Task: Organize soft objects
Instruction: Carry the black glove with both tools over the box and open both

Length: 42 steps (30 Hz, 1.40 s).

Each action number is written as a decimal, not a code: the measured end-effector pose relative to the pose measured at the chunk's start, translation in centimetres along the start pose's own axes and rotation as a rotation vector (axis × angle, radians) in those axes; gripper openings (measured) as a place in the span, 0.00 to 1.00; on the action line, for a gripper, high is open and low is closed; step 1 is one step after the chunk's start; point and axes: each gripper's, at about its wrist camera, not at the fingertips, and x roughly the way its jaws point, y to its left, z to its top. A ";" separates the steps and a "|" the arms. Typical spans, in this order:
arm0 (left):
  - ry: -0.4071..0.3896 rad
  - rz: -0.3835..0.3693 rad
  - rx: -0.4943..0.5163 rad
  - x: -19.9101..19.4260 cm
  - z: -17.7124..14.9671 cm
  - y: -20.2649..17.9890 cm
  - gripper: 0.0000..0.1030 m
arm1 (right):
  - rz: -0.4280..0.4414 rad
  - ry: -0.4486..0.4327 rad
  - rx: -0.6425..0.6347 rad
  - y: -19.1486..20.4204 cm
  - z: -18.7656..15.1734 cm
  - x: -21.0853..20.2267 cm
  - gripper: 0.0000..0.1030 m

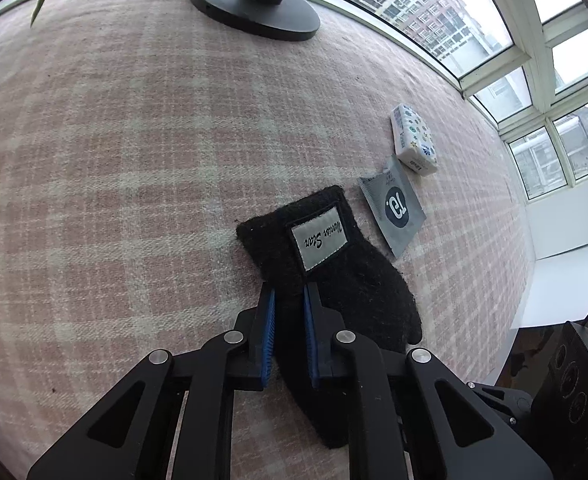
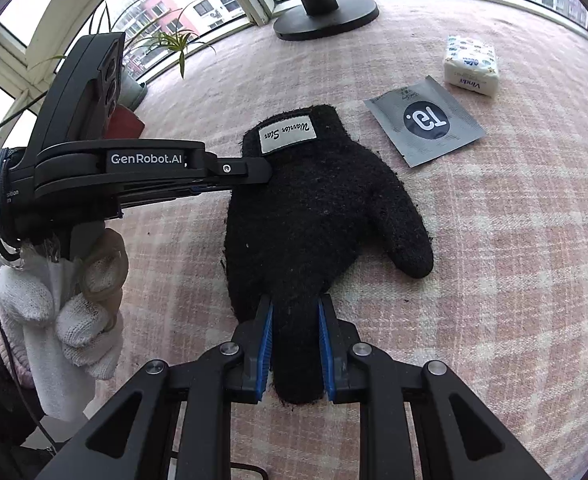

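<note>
Pink plaid cloth covered the surface; a black knitted glove lay mid-surface, its cuff pinched by the left hand-held gripper, a finger by the right hand-held gripper. Toward the far edge lay a grey sachet and white tissue pack.

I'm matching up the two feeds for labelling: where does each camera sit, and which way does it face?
Left wrist: on the left gripper, looking down its fingers at the black glove they pinch; only its own linkage shows.
Right wrist: on the right gripper, pinching the glove's finger end; the left gripper and a white-gloved hand show.
Shared: glove, grey sachet, tissue pack, globe stand, plaid cloth.
</note>
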 end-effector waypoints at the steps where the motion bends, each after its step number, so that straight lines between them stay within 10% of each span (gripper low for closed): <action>1: -0.006 -0.003 0.001 -0.5 -0.1 0.0 0.11 | -0.010 -0.004 -0.007 0.3 -0.1 -0.2 0.18; 21: -0.333 -0.058 -0.064 -19.8 -3.2 6.1 0.11 | 0.068 -0.150 -0.228 15.4 2.1 -5.5 0.16; 42: -0.620 0.198 -0.307 -35.1 -9.1 23.2 0.11 | 0.193 -0.163 -0.604 40.3 5.1 -0.1 0.16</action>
